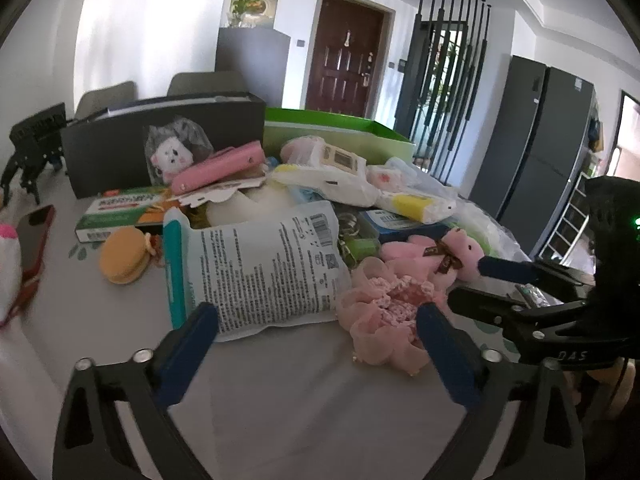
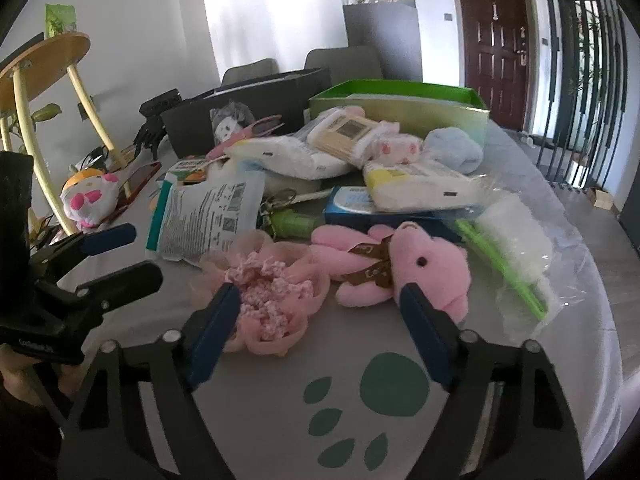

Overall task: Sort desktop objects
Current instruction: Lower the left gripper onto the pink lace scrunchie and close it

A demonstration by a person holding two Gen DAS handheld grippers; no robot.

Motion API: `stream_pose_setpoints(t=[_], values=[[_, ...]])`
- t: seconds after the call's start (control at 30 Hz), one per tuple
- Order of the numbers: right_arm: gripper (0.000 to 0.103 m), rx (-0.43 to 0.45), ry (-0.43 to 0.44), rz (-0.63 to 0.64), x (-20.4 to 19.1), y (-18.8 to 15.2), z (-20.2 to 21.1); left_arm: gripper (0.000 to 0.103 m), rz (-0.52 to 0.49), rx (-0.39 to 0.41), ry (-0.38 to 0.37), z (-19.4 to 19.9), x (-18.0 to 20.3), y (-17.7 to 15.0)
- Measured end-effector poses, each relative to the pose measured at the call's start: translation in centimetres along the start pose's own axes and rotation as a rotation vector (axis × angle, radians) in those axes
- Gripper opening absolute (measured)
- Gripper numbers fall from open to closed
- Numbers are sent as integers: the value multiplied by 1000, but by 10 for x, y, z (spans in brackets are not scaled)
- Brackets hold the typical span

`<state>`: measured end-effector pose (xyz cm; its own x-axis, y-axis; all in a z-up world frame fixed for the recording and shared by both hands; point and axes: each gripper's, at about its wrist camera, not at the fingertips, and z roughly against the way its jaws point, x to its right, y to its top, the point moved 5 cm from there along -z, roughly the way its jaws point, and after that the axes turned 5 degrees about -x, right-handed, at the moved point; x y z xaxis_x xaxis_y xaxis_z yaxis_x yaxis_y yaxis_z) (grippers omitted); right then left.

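A heap of small goods lies on the grey table [image 2: 280,420]. In front are a white printed pouch [image 1: 264,264] with a teal edge, a frilly pink scrunchie [image 1: 388,308] and a pink plush bear [image 1: 448,252]. My left gripper [image 1: 318,316] stands open just short of the pouch's lower corner, its right finger beside the scrunchie. My right gripper [image 2: 320,294] is open too, its left finger over the scrunchie [image 2: 264,292] and its right finger against the bear [image 2: 420,268]. Neither holds anything. Each gripper shows in the other's view: the right gripper [image 1: 476,284], the left gripper [image 2: 140,254].
A black box [image 1: 160,136] and a green box [image 2: 400,108] stand behind the heap. An orange round purse [image 1: 124,256], a green carton [image 1: 120,212] and a red-cased phone [image 1: 34,236] lie at the left. Clear bags [image 2: 516,248] reach the table's right edge.
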<state>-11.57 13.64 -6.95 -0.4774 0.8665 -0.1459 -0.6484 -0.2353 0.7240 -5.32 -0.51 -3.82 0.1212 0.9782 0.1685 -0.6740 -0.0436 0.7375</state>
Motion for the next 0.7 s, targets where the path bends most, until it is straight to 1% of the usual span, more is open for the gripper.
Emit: stream_pose_setpoints(t=[0.03,0.07,0.13,0.2,0.27,0.3,0.37,0.43,0.53,0.63,0.7], values=[[75,-5,4,-3,0,0,-1,90,6,-10,-7,-2,-1,0],[74,-10,6,-5,-1,0,-2,90,10,-21,-12,-4,-2,-1],[73,-23,-11,-13,0,0,-5,89,13,-42,-19,-8,-2,-1],[70,-40,-19,-16,0,-1,-8,86,5,-51,-25,-9,0,-2],[63,-56,-7,-24,0,-2,-12,81,-4,-63,-37,-12,3,-3],[61,-64,3,-28,-1,-2,-14,80,-3,-73,-44,-14,4,-3],[55,-79,24,-34,-3,-3,-18,74,2,-90,-64,-18,6,-3],[53,-90,26,-40,-4,-2,-21,68,7,-111,-81,-23,9,-4],[47,-108,35,-75,0,-1,-25,68,12,-135,-85,-29,12,-5],[46,-114,59,-92,0,0,-26,68,13,-149,-94,-34,15,-3],[44,-121,74,-89,-3,1,-27,68,14,-169,-82,-39,17,-3]])
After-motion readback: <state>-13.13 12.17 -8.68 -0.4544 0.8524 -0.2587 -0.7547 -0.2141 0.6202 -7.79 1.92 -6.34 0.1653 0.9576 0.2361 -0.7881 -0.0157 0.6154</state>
